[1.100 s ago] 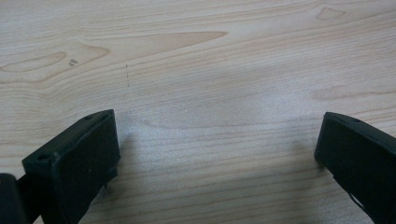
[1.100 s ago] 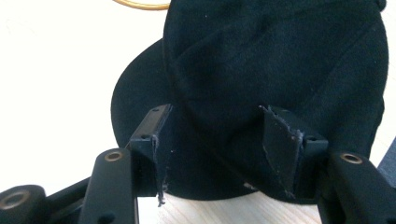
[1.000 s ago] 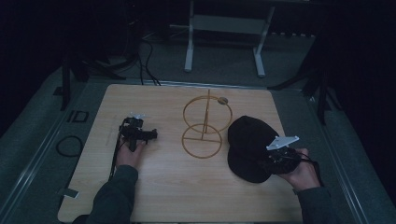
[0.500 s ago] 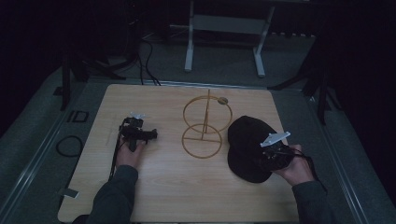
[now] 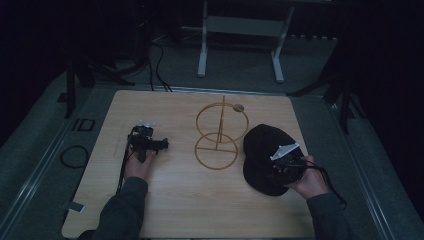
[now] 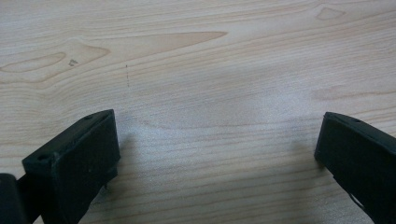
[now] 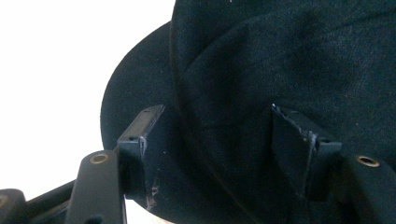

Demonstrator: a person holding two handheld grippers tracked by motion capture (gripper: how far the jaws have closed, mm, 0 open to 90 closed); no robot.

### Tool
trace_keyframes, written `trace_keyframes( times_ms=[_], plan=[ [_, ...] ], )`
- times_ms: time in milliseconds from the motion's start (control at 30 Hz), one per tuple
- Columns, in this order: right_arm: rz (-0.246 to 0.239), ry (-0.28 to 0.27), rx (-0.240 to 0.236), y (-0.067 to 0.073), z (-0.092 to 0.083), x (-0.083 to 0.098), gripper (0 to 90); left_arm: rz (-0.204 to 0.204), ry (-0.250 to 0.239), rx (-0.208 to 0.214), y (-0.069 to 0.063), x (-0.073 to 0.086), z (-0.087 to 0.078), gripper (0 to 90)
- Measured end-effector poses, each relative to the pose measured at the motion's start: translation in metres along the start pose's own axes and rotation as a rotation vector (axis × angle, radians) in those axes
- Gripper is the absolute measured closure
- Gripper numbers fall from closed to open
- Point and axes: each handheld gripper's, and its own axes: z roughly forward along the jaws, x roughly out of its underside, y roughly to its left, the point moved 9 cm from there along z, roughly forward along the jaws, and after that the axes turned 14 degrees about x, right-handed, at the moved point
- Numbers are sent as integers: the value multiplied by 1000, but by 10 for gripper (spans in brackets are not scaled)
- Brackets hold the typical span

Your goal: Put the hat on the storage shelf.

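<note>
Wooden table (image 5: 175,200) bears no writing; right gripper (image 7: 219,140), just opening, straddles black cap (image 5: 262,150).

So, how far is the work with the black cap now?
Done: nothing visible; the black fabric cap lies on the wooden table, beside the gold wire stand. In hand: the right gripper is over the cap, having just been opening, its fingers on either side of the fabric. Left, probably: gripping it and hanging it on the stand.
</note>
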Motion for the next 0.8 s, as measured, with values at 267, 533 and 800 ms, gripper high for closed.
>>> trace_keyframes(
  times_ms=[267,533,800],
  plan=[
    [-54,25,-3,4,-1,-12,372,0,0,0,0,0,0,0],
    [-15,103,-61,6,18,-3,362,0,0,0,0,0,0,0],
    [-20,156,-71,6,22,-10,367,0,0,0,0,0,0,0]
  ],
)
